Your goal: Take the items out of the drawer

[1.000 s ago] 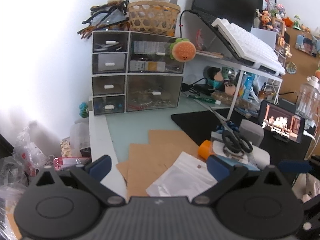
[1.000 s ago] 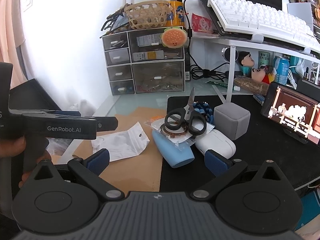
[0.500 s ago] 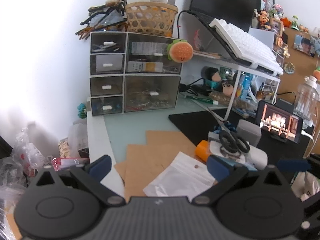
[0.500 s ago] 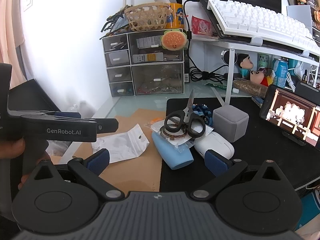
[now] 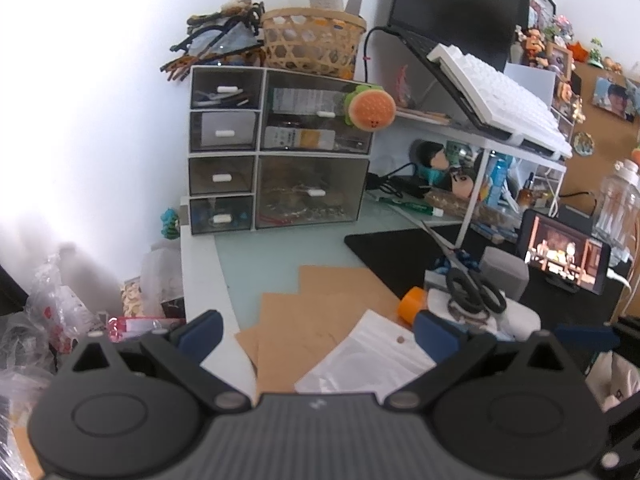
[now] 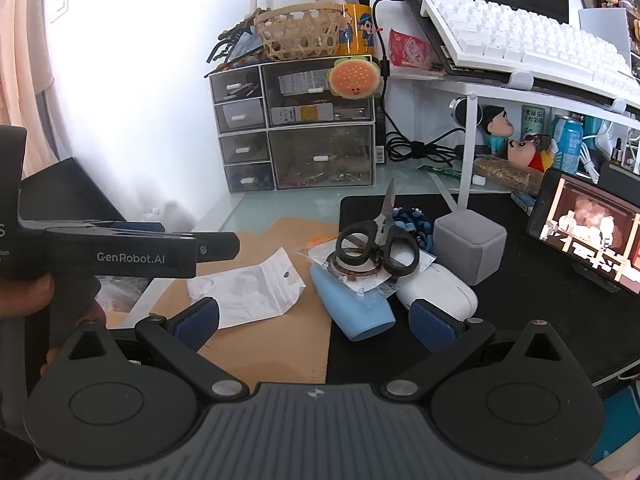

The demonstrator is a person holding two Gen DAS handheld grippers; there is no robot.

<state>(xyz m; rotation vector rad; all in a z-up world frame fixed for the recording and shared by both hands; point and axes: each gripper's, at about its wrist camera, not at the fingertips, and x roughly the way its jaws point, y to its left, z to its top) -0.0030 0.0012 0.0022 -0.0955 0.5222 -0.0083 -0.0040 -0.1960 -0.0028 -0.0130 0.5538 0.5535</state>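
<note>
Drawer unit (image 5: 276,152) all shut; left gripper (image 5: 316,330) & right gripper (image 6: 314,318) jaws wide, empty.

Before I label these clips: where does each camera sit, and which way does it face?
Left wrist: on the left gripper, facing the drawer unit across the desk; only its open fingers show.
Right wrist: on the right gripper, facing the scissors and drawers; its open fingers, the left gripper and a hand show.
Shared: drawer unit, scissors, burger plush.
</note>
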